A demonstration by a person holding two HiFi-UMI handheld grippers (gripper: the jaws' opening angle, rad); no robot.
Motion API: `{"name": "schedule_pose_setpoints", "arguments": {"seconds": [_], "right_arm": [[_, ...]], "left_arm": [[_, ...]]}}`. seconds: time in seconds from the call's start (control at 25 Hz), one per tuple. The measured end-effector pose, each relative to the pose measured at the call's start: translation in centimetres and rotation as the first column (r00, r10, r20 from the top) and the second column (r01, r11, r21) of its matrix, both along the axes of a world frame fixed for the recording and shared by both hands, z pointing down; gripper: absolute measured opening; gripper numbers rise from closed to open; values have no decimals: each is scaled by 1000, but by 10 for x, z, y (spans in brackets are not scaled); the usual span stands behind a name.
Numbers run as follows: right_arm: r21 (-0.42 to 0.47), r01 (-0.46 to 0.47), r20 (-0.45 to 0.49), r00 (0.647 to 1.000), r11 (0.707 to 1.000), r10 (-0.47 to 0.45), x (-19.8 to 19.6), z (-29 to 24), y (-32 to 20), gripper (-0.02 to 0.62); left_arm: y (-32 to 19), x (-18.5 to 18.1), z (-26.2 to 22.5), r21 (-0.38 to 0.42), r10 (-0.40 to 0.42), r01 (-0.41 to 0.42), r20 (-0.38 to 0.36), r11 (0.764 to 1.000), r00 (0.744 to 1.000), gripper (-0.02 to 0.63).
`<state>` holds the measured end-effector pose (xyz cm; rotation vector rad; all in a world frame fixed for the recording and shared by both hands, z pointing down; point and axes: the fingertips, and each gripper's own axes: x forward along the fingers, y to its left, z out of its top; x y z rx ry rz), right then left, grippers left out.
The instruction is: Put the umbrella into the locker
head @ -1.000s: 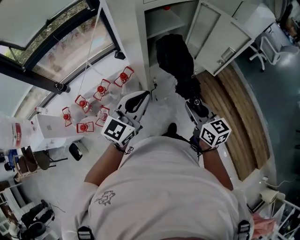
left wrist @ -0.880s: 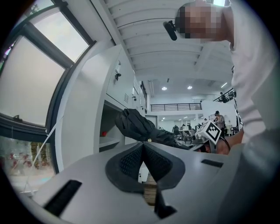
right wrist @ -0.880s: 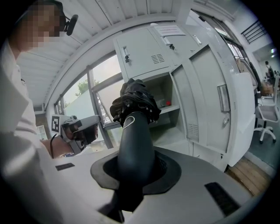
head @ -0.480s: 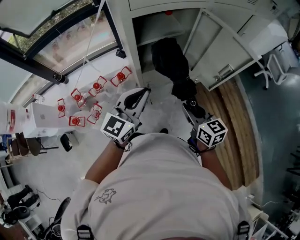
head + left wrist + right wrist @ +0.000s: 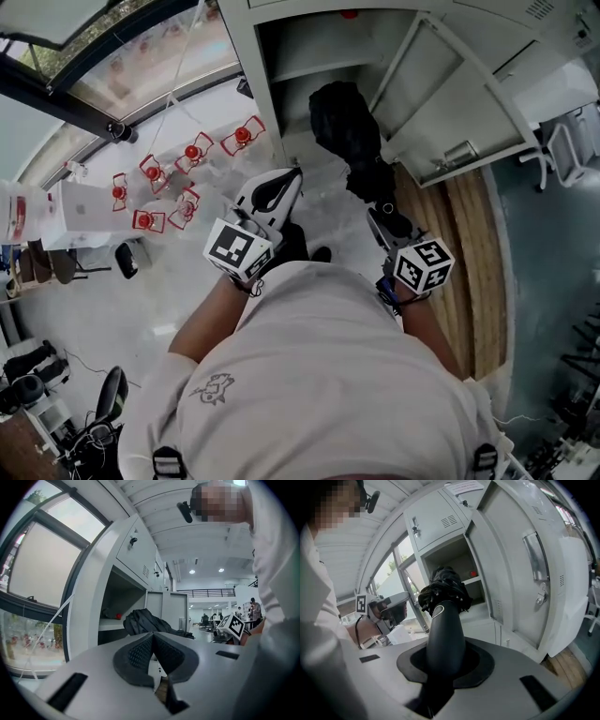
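The black folded umbrella reaches forward into the mouth of the open locker. My right gripper is shut on its thick black handle, and the bunched canopy sits in front of the lower compartment. The locker door stands swung open to the right. My left gripper hovers left of the umbrella, shut with nothing between its pads. The left gripper view shows the umbrella and the right gripper's marker cube to the right.
A small red thing lies on the locker's inner shelf. Several red-topped wire items and a white box lie at the left by the window. A wooden floor strip runs under the open door. My shoes show between the grippers.
Both grippers and the person have closed in on the locker. The umbrella's canopy now sits nearer the open compartment. The right grip on the handle is unchanged.
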<state>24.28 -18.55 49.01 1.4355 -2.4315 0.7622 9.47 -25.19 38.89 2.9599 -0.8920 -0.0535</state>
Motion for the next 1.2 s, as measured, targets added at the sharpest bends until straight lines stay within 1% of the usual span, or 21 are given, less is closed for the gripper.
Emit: {"name": "schedule_pose_setpoints", "arguments": {"seconds": [0.16,0.4,0.6,0.8,1.08,1.2], "right_arm": [[-31,4,-20,1000,1000,-5,4,18,-6,104],[-86,2,-50,999,996,-6,9,42,-20,106],[-113,9,-31,999,994,-13,6,59,-43,106],[-143,8,-40,999,990,-14,4,74,-67,107],[-156,17,-72,997,988,-29,-5,85,-107,110],[-159,25,-92,995,987,-40,-9,87,-127,112]], "left_arm": [[-9,1,8,-19,-16,16,0,1000,1000,11],[-20,12,14,-19,3,-2,15,1000,1000,11],[-31,17,15,-21,12,-11,19,1000,1000,11],[-41,11,19,-24,1,-1,35,1000,999,11],[-60,-6,31,-50,-24,26,42,998,999,11],[-67,-7,35,-57,-19,22,47,998,999,12]]}}
